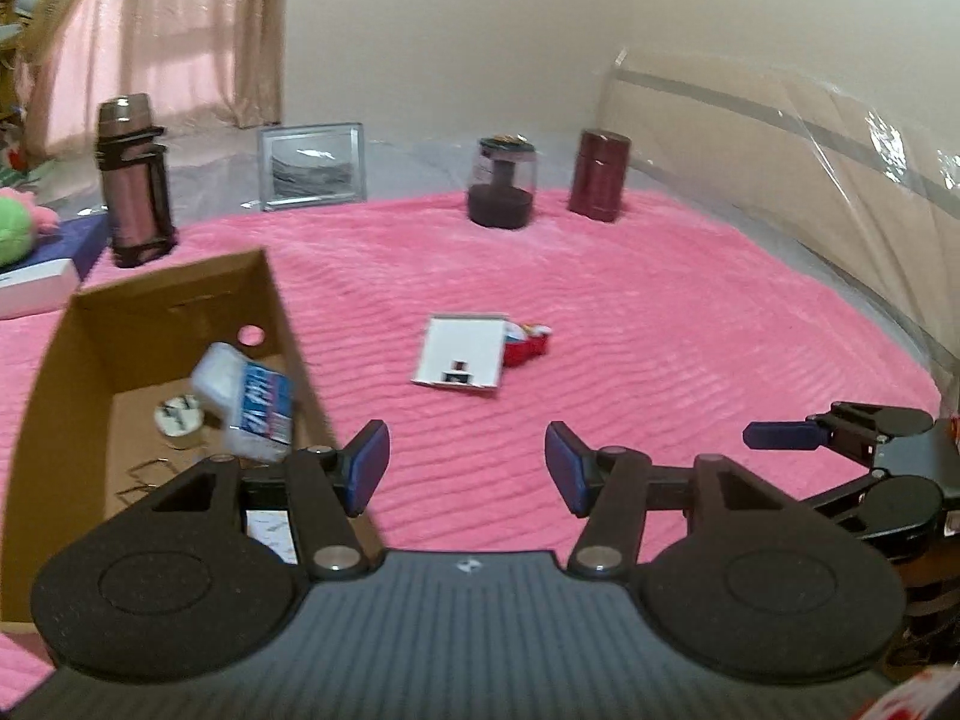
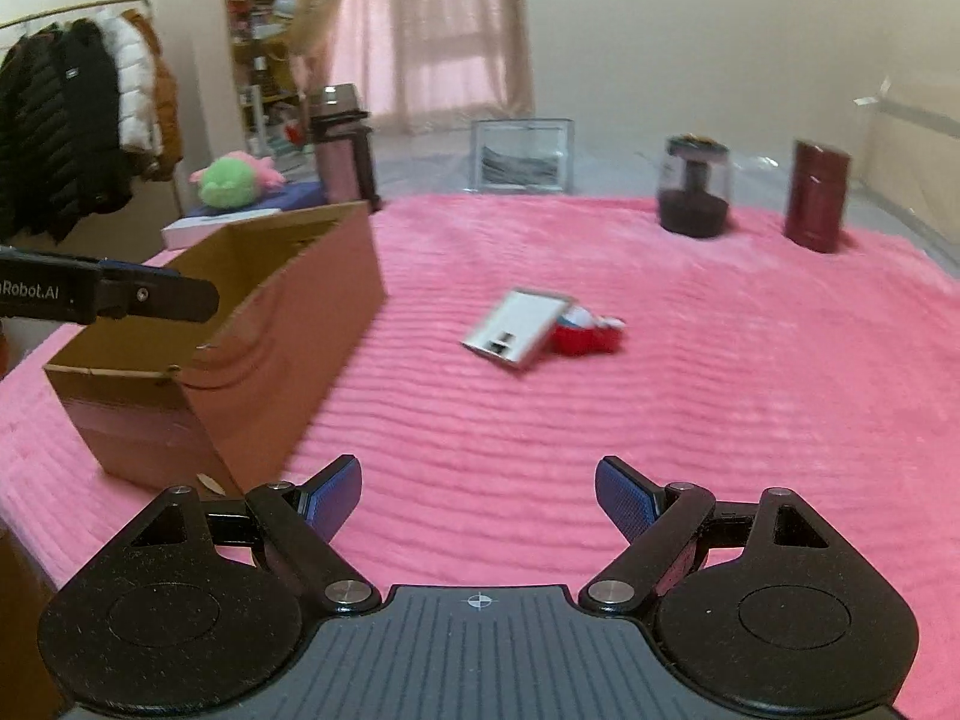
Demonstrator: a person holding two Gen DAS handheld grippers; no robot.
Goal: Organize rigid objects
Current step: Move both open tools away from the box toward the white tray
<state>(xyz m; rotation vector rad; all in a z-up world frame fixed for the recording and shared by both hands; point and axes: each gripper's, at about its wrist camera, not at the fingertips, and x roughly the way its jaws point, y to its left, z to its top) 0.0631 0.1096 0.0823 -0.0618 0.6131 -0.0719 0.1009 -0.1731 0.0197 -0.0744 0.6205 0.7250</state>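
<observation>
Both grippers are held tilted downward over the pink ribbed blanket (image 1: 660, 312). Nothing is held between the parted blue pads of the left gripper (image 1: 467, 468), just right of the open brown cardboard box (image 1: 66, 360); the right gripper (image 2: 479, 501) is spread wider, also empty. Beyond the box, a white flat rectangular packet (image 1: 461, 358) is seen touching a red-and-white small toy (image 1: 528, 343).

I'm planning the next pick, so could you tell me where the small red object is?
The small red object lies mid-blanket, touching the white card's right edge, right of the cardboard box.
</observation>
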